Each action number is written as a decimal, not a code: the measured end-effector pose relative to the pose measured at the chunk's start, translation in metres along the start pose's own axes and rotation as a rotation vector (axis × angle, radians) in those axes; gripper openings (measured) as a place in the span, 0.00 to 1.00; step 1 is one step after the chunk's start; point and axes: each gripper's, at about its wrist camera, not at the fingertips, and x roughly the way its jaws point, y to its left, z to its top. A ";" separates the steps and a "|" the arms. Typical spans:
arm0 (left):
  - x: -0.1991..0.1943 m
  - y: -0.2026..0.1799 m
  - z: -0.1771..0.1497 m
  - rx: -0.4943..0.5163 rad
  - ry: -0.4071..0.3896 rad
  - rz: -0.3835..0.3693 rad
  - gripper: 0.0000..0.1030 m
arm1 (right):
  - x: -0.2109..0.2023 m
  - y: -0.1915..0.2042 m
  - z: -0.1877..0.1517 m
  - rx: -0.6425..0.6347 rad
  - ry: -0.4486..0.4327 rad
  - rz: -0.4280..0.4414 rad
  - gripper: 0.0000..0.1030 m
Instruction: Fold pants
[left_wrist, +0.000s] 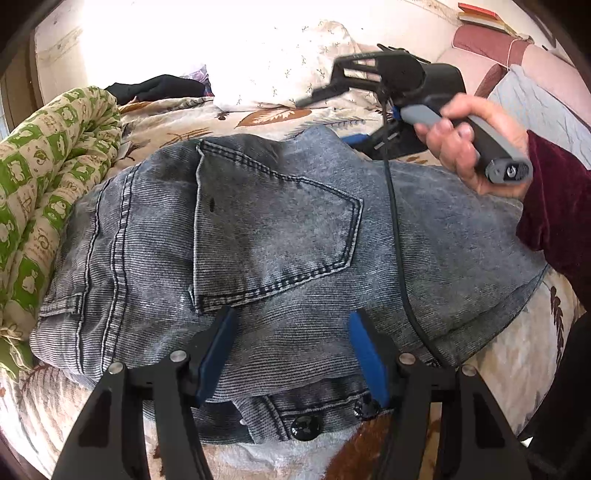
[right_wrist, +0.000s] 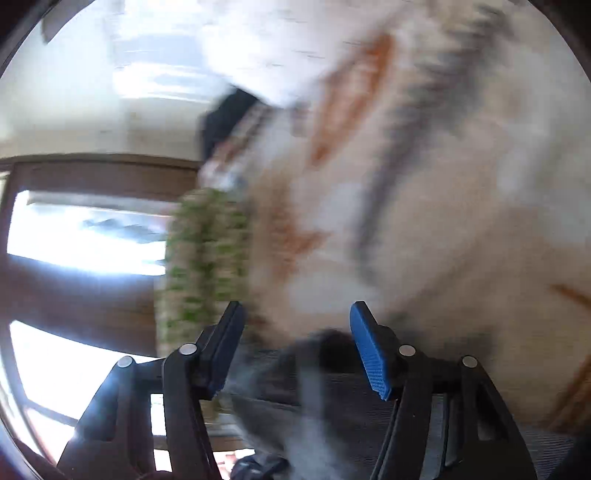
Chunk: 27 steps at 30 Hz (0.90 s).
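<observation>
Denim pants (left_wrist: 258, 236) folded, lengthwise left-right

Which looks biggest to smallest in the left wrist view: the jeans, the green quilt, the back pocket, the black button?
1. jeans
2. green quilt
3. back pocket
4. black button
The quilt runs out of frame, so its rank above the pocket is by visible area only.

A big bed (left_wrist: 155, 122) has a cream cover with brown and grey feather shapes on it. A rolled green and cream blanket (left_wrist: 40, 184) lies along one side, near a white pillow (left_wrist: 280, 74) with tiny flowers and a pink padded headboard (left_wrist: 491, 48). Bright light comes through a window (right_wrist: 85, 236) with a dark brown frame.
</observation>
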 end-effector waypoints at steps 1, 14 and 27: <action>-0.001 0.000 0.000 -0.004 -0.001 0.003 0.64 | -0.001 -0.003 -0.001 -0.017 0.009 -0.018 0.58; -0.006 0.003 -0.004 0.002 -0.012 0.026 0.64 | 0.044 0.042 -0.029 -0.339 0.221 -0.397 0.26; -0.007 -0.001 -0.005 0.011 -0.017 0.031 0.64 | 0.047 0.052 -0.058 -0.597 0.083 -0.619 0.21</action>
